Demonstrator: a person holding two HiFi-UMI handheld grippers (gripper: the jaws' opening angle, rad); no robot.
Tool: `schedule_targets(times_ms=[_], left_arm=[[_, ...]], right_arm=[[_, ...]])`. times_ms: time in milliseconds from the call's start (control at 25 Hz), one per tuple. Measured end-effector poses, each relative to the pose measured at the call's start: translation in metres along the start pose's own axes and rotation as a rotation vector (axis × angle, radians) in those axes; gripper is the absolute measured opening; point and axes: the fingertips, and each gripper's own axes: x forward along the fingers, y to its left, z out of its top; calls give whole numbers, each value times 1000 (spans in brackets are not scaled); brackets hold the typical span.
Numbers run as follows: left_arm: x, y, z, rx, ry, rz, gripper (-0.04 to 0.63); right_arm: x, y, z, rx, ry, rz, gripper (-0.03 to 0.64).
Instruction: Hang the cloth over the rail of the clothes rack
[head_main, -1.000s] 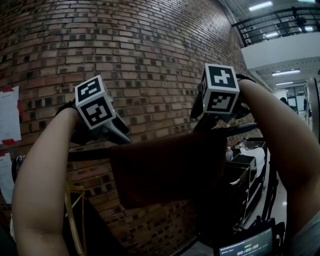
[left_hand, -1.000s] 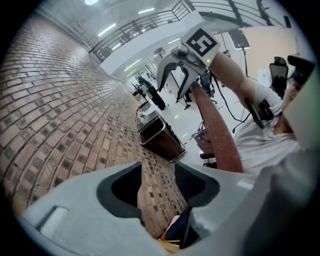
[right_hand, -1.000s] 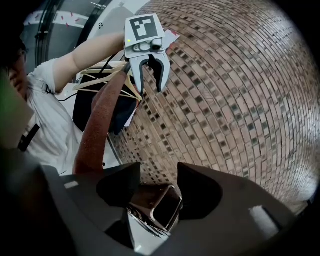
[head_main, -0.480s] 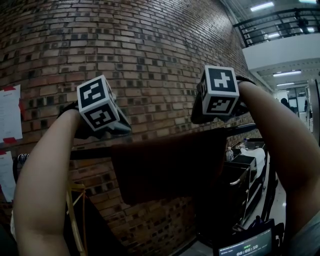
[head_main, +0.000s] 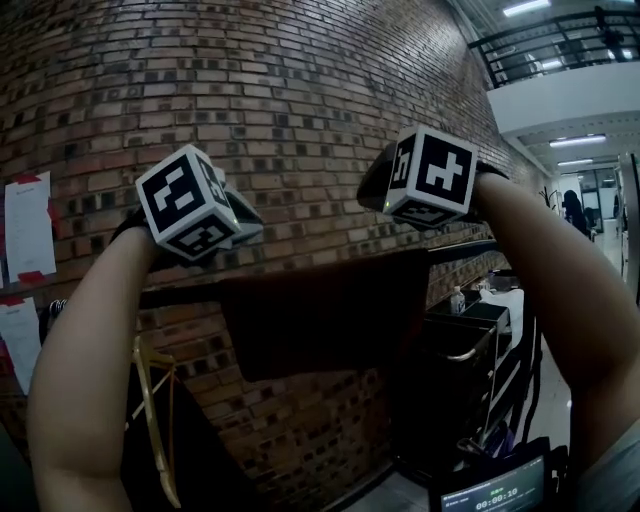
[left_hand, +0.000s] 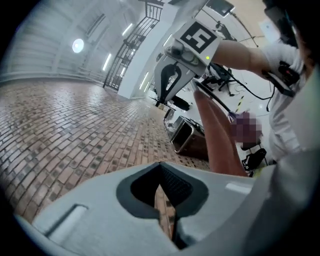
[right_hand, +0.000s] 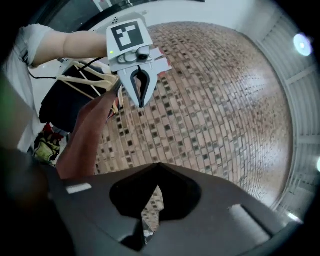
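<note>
The dark brown cloth (head_main: 320, 315) hangs draped over the black rail (head_main: 178, 296) of the clothes rack, in front of the brick wall. Both grippers are raised above it and touch neither cloth nor rail. My left gripper (head_main: 248, 218) is shut with nothing between its jaws; the brick wall shows past its tips (left_hand: 160, 166). My right gripper (head_main: 374, 188) is likewise shut and empty (right_hand: 159, 169). Each gripper view shows the other gripper (left_hand: 163, 98) (right_hand: 141, 102) across the cloth (left_hand: 216, 137) (right_hand: 82, 140), which runs edge-on below them.
The brick wall (head_main: 300, 110) stands close behind the rail. Pale wooden hangers (head_main: 150, 400) hang at the lower left and papers (head_main: 28, 226) are taped to the wall. Black equipment on a cart (head_main: 470, 345) and a small screen (head_main: 495, 492) sit at the lower right.
Both grippers have lifted off the cloth's top edge and now sit higher, above the rail. The cloth stays draped on the rail, hanging flatter.
</note>
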Motion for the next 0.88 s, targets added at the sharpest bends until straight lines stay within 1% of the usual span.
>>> schedule_targets(times_ms=[80, 160, 280, 400, 480, 600, 760, 880], left_arm=[[-15, -9, 15, -16, -48, 44, 2], [-29, -23, 29, -32, -87, 73, 2], [-45, -53, 47, -53, -124, 82, 2], [-58, -88, 58, -86, -145, 87, 2], [-68, -113, 69, -111, -173, 98, 2], [-85, -157, 86, -136, -238, 106, 2], [-105, -230, 105, -190, -354, 75, 2], [-114, -288, 108, -248, -412, 49, 2]], right_arm=[[-17, 5, 13, 21, -60, -39, 1], [-33, 16, 23, 39, -110, -55, 0], [-57, 41, 35, 79, -169, -38, 0], [-80, 72, 43, 109, -206, -12, 0], [-94, 98, 45, 134, -230, 17, 0], [-115, 141, 44, 185, -275, 73, 0], [-145, 208, 36, 244, -351, 146, 0], [-167, 274, 27, 294, -397, 233, 0]])
